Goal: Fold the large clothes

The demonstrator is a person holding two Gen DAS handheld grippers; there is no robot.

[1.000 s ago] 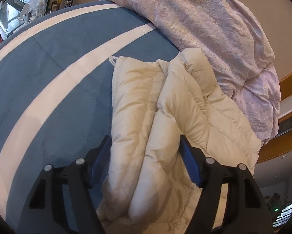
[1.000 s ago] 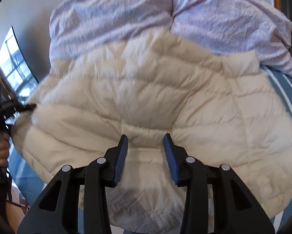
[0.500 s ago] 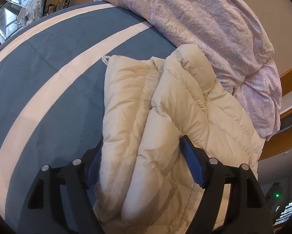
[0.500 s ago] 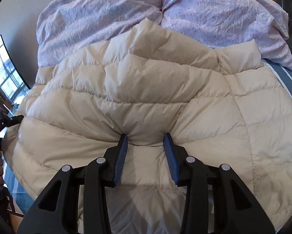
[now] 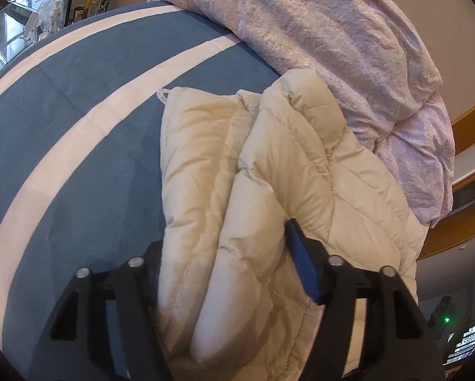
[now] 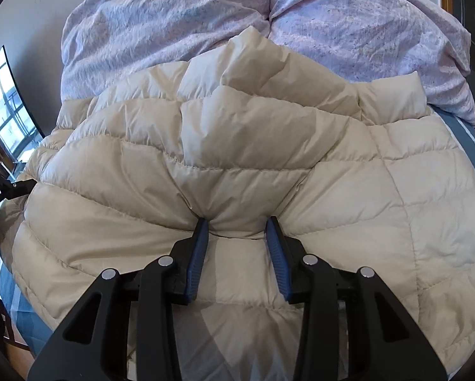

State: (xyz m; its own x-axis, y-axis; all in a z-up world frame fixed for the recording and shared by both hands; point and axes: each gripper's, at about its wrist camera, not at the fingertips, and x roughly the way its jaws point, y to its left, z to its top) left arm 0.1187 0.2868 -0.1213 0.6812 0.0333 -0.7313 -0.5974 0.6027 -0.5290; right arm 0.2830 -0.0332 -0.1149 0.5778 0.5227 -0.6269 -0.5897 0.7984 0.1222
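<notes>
Since a second ago your left gripper (image 5: 228,254) has been closing its jaws on the thick doubled edge of the cream puffer jacket (image 5: 269,190), and the padding now fills the gap and bulges past the blue pad, so it looks gripped. Your right gripper (image 6: 237,231) has come closer over the jacket; its jaws stand about a third open, pinching a puckered ridge of quilting. That jacket (image 6: 237,146) lies on the blue striped bedspread (image 5: 78,127), with the lilac duvet (image 6: 174,16) bunched at twelve o'clock. To fold cleanly, I'd seat both grips deep past the slippery shell, lift together, and carry the edge evenly so the down doesn't slide.
</notes>
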